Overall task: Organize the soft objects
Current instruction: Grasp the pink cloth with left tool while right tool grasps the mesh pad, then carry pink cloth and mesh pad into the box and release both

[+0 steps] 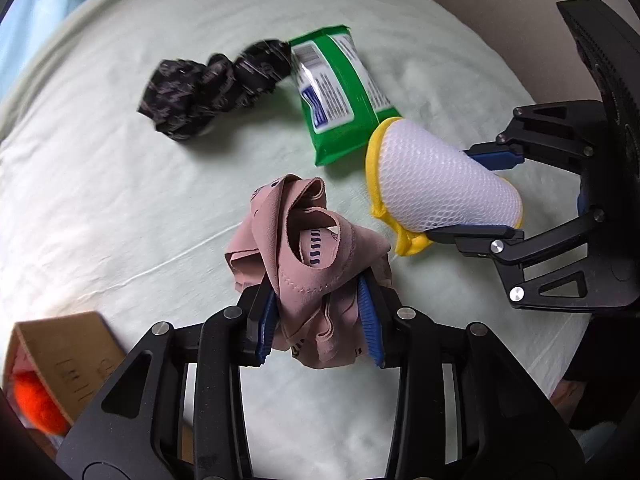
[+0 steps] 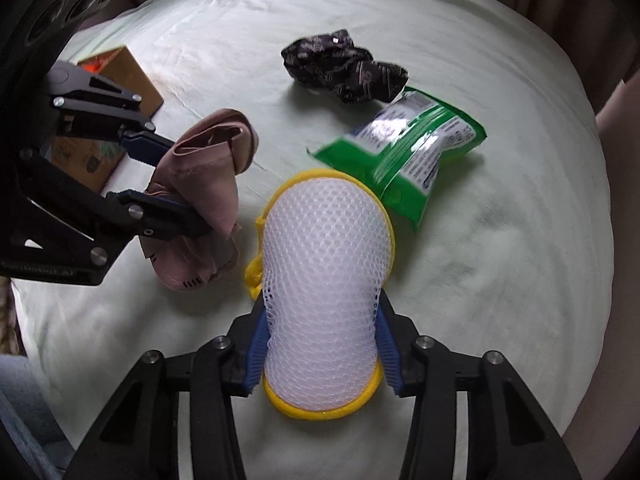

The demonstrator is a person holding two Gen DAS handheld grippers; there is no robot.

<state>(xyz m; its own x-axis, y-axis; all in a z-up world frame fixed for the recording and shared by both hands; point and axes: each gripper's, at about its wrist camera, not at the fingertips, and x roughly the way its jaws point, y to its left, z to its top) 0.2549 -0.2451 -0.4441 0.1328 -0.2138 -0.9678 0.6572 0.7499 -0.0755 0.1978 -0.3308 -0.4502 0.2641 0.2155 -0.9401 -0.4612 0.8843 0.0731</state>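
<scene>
My left gripper [image 1: 318, 312] is shut on a crumpled pink cloth [image 1: 308, 248] and holds it over the pale green bedsheet [image 1: 120, 200]; the cloth also shows in the right wrist view [image 2: 204, 168]. My right gripper [image 2: 320, 344] is shut on a white mesh sponge with yellow edging [image 2: 324, 280], seen from the side in the left wrist view [image 1: 432, 184]. A dark patterned cloth [image 1: 208, 84] lies crumpled on the sheet, farther off, also in the right wrist view [image 2: 344, 66]. A green wipes pack [image 1: 340, 88] lies beside it.
A cardboard box [image 1: 68, 356] with an orange soft thing [image 1: 36, 404] inside stands at the left; it also shows in the right wrist view [image 2: 120, 88]. The wipes pack [image 2: 412, 148] lies just beyond the sponge. The bed edge curves round at the right.
</scene>
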